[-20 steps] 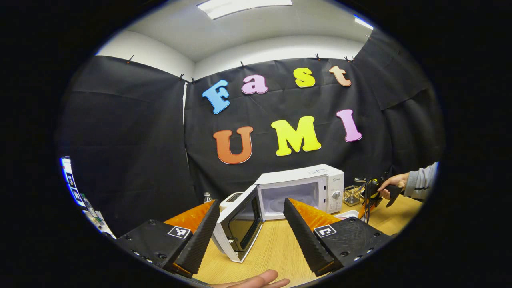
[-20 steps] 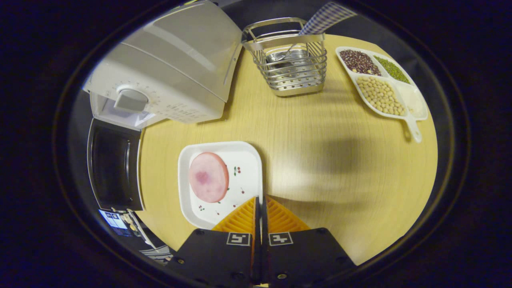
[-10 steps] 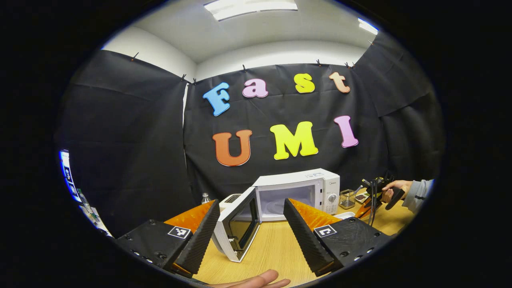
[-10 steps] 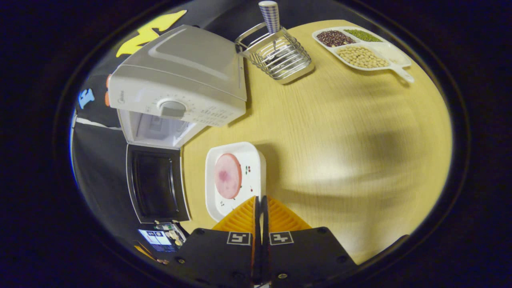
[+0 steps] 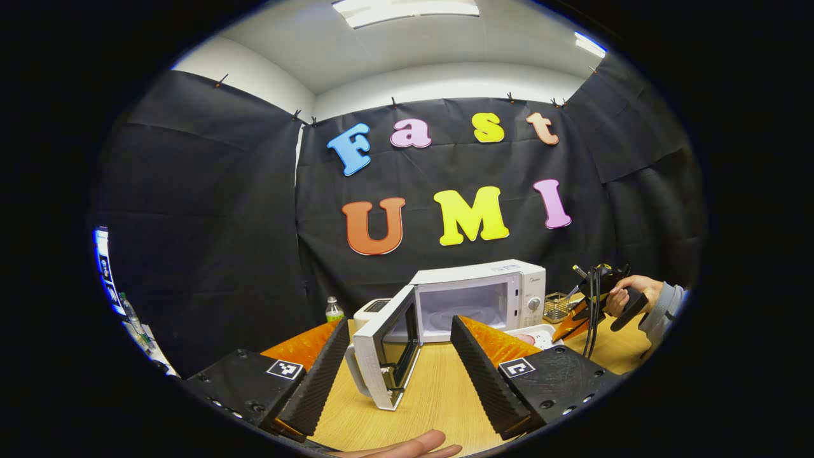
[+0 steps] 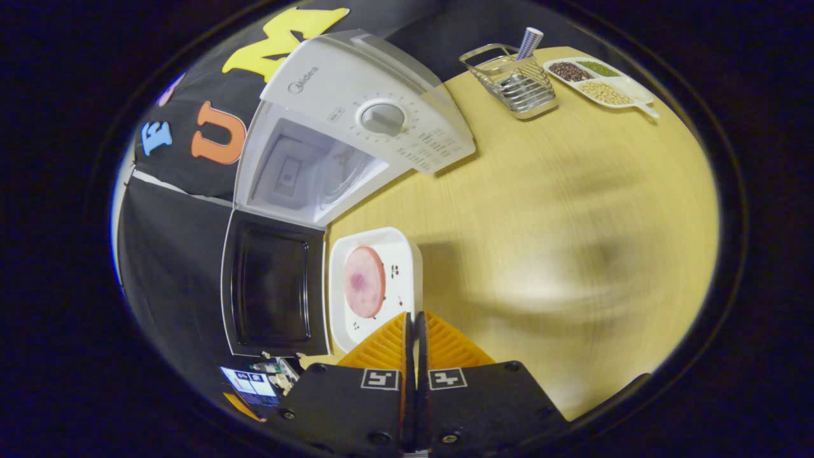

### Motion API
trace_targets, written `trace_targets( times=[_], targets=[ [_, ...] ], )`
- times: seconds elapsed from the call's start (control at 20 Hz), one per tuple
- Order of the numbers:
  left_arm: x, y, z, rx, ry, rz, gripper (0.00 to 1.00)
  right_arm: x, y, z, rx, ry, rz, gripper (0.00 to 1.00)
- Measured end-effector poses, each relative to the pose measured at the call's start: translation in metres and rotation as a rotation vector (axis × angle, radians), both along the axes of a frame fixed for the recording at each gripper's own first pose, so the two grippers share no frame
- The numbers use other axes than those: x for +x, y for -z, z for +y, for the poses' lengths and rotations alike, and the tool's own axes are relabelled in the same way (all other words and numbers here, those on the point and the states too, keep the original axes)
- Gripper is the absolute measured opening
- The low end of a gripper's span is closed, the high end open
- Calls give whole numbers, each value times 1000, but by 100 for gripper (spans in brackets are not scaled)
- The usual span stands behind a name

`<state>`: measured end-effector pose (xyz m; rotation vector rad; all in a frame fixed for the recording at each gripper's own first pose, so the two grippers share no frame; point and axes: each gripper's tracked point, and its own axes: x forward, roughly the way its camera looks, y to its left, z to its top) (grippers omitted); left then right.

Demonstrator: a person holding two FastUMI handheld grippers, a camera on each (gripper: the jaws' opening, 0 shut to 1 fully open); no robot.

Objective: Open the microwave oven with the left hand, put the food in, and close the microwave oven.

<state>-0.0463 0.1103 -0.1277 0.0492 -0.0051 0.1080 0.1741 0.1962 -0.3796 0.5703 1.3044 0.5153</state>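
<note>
Wood-grain table (image 6: 547, 191), wire-metal basket (image 6: 516, 86)

Bright ceiling light (image 5: 407, 9), blurred tabletop (image 6: 572, 254)

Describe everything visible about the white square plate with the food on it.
The white square plate has rounded corners and a raised rim, and looks like glazed ceramic or melamine, with small red-and-green sprigs printed on its face. One round pink slice of meat lies flat on it, darker at the middle. In the right gripper view its near rim sits between the closed fingers of the right gripper, held close to the open microwave door. In the left gripper view it shows just right of the microwave.
</note>
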Motion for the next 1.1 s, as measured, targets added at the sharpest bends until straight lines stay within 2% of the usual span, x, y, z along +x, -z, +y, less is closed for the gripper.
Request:
trace_targets(
  times=[0.2,0.45,0.65,0.7,0.8,0.9,0.95,1.0,1.05,1.1],
  targets=[
    [0,12,21,-25,-33,18,96,-2,-2,44,40,31,-12,4],
    [-3,28,50,-51,-81,39,96,17,-5,98,129,161,3,4],
    [6,31,60,-69,-88,38,96,51,-4,133,191,329,-30,4],
    [8,32,62,-75,-84,40,95,61,-3,138,195,379,-42,0],
    [13,31,62,-78,-72,34,96,79,-3,147,213,487,-57,4],
    [20,32,61,-79,-54,29,96,100,-3,152,231,604,-82,4],
    [22,35,60,-78,-46,28,96,110,-3,151,232,665,-97,0],
    [24,37,59,-77,-40,28,96,119,-1,150,221,723,-113,4],
    [26,40,59,-79,-35,30,96,127,2,150,208,774,-122,0],
    [28,43,59,-81,-29,33,96,134,5,151,195,814,-131,4]
  ],
)
